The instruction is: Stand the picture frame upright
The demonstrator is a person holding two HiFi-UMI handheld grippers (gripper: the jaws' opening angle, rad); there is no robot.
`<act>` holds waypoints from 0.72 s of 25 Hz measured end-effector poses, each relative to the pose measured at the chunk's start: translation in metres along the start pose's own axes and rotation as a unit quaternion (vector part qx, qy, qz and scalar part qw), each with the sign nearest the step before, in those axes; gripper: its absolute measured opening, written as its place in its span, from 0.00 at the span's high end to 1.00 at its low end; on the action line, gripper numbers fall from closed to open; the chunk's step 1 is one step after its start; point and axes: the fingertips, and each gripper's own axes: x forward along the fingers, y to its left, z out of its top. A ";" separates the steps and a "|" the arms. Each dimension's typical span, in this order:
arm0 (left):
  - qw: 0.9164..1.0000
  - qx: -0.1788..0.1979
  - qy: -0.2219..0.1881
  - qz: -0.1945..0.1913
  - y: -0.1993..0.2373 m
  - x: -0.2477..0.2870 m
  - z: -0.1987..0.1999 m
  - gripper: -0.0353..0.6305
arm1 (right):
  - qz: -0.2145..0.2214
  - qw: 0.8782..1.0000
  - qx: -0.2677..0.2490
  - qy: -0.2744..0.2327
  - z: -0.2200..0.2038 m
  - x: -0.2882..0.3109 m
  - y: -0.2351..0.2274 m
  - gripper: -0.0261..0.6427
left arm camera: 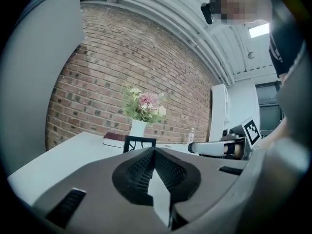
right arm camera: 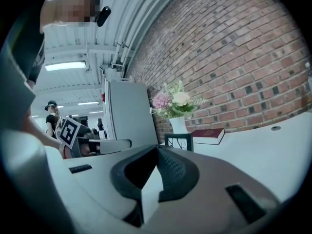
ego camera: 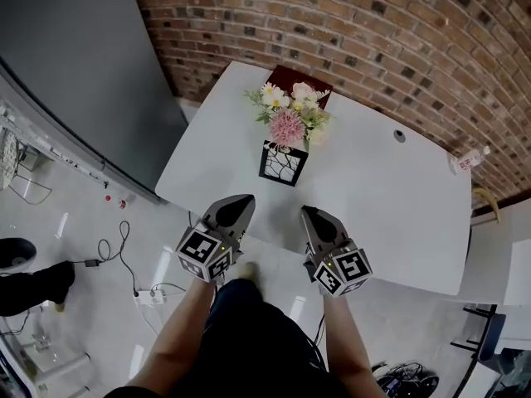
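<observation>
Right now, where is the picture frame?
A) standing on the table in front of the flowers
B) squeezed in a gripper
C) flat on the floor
A: the picture frame stands upright on the white table, just in front of the flowers.

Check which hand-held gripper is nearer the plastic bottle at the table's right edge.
Right. The right hand-held gripper is over the table's near edge, on the side of the plastic bottle; the left hand-held gripper sits beside it, farther left.
</observation>
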 end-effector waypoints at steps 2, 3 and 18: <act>1.000 -0.005 -0.004 0.005 -0.010 -0.009 0.003 0.95 | 0.004 1.000 -0.002 -0.003 0.005 -0.010 0.008 0.95; 1.000 -0.008 -0.007 0.007 -0.015 -0.014 0.005 0.95 | 0.005 1.000 -0.003 -0.005 0.007 -0.014 0.011 0.95; 0.999 -0.019 -0.037 0.023 -0.075 -0.087 0.020 0.95 | 0.018 0.999 -0.021 -0.023 0.025 -0.082 0.072 0.96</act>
